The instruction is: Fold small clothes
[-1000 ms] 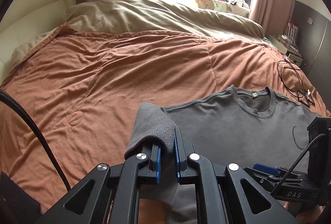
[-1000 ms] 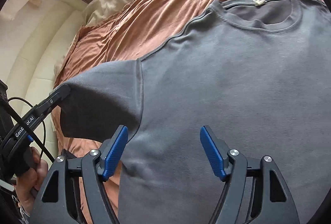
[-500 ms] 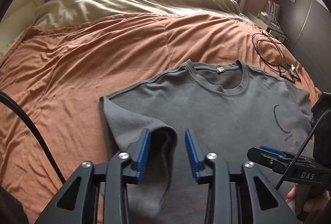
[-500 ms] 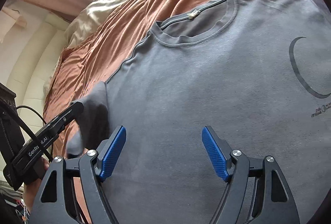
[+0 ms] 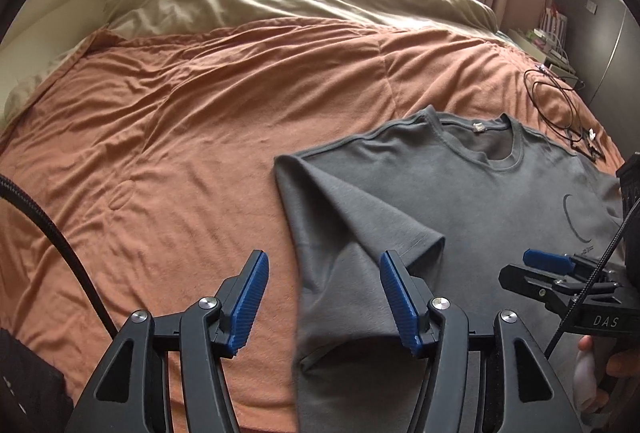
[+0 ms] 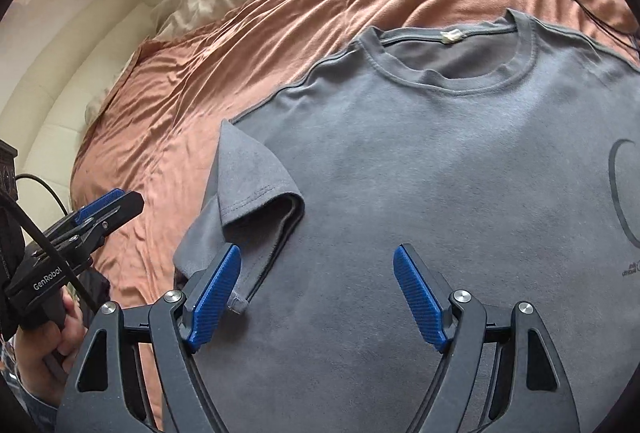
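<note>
Tee [image 6: 420, 173]: sleeve [image 6: 256, 185] folded inward. Left gripper [image 5: 324, 297] just opened, empty; right gripper [image 6: 316, 293] apart, empty. Next, likely: opposite sleeve.

A matt, soft grey knit is seen in the T-shirt [image 5: 472, 201], with stitched hems. The bedspread [image 5: 200, 137] is made of rumpled rust-coloured cloth with a slight sheen. The left gripper [image 5: 324, 297] is formed of matt black plastic, fitted with ribbed blue pads [image 5: 250, 297] and shiny metal pins.
</note>
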The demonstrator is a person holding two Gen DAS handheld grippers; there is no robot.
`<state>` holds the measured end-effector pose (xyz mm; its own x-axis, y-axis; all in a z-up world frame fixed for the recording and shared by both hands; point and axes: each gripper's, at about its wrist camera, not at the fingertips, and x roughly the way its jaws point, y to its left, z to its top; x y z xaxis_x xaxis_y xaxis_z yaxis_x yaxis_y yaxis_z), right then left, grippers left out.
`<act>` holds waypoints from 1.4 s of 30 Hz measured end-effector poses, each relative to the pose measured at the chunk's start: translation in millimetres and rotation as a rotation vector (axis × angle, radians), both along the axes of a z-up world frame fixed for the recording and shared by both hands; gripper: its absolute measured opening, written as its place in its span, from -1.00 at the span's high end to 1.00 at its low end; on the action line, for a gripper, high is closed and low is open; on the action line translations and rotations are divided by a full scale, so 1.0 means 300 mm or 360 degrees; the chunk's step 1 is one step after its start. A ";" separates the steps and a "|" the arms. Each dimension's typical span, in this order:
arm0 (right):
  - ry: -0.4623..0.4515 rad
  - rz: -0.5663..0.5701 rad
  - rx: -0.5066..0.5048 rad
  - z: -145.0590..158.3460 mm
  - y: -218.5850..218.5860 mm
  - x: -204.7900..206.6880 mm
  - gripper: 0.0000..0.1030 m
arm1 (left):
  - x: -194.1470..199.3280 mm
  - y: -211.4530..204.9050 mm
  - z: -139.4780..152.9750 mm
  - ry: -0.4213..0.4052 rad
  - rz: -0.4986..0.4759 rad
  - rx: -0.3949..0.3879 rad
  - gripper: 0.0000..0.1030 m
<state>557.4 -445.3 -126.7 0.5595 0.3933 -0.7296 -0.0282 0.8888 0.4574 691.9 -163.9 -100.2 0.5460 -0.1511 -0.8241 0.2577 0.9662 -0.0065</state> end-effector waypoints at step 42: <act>0.0105 0.0053 -0.0050 -0.119 0.088 0.262 0.08 | -0.010 0.149 -0.171 0.0155 0.0061 -0.0049 -0.17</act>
